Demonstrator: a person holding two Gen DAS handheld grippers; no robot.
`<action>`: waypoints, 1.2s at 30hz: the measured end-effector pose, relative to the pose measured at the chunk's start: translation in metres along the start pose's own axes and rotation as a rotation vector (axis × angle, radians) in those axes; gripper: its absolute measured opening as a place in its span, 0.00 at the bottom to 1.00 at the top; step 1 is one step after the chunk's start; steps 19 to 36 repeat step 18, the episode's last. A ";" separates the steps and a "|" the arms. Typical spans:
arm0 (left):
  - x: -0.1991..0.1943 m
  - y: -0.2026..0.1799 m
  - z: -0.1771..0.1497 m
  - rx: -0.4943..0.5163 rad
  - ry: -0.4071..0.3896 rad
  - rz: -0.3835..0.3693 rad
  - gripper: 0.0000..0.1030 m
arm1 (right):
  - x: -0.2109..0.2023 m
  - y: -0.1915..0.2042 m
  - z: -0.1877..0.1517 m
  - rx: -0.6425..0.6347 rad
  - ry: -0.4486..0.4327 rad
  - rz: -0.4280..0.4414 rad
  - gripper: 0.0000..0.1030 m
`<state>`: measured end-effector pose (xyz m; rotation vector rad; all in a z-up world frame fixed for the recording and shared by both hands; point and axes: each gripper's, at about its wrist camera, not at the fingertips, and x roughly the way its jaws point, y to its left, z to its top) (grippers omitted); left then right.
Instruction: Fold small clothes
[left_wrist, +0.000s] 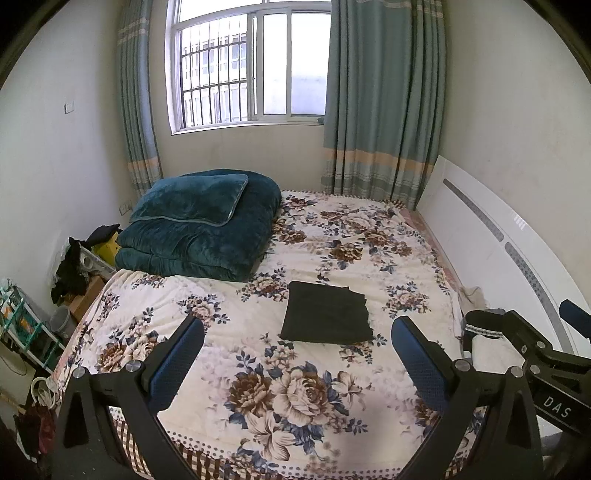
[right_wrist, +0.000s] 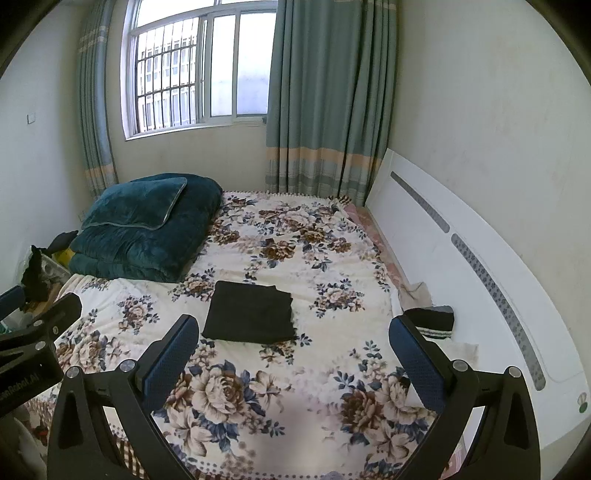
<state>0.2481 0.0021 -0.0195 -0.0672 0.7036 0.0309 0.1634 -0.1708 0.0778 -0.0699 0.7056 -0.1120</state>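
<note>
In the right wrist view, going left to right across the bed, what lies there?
Folded teal plush quilt → flat folded black garment → small black sock with striped cuff → white headboard.

White letters "DAS" stand on the black body of the right gripper (left_wrist: 513, 321), and a partly cut-off "...Robot.AI" on the left gripper (right_wrist: 40, 306).

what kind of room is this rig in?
Likely a home bedroom: a bed with a flowered sheet, a folded green quilt at its far corner, and curtains beside a barred window.
</note>
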 end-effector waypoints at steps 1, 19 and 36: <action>-0.001 0.000 0.000 0.002 0.002 0.000 1.00 | -0.001 -0.005 -0.003 0.007 0.002 0.000 1.00; -0.004 0.003 0.003 0.007 -0.005 -0.002 1.00 | 0.000 -0.007 -0.005 0.010 0.004 0.003 1.00; -0.004 0.003 0.003 0.007 -0.005 -0.002 1.00 | 0.000 -0.007 -0.005 0.010 0.004 0.003 1.00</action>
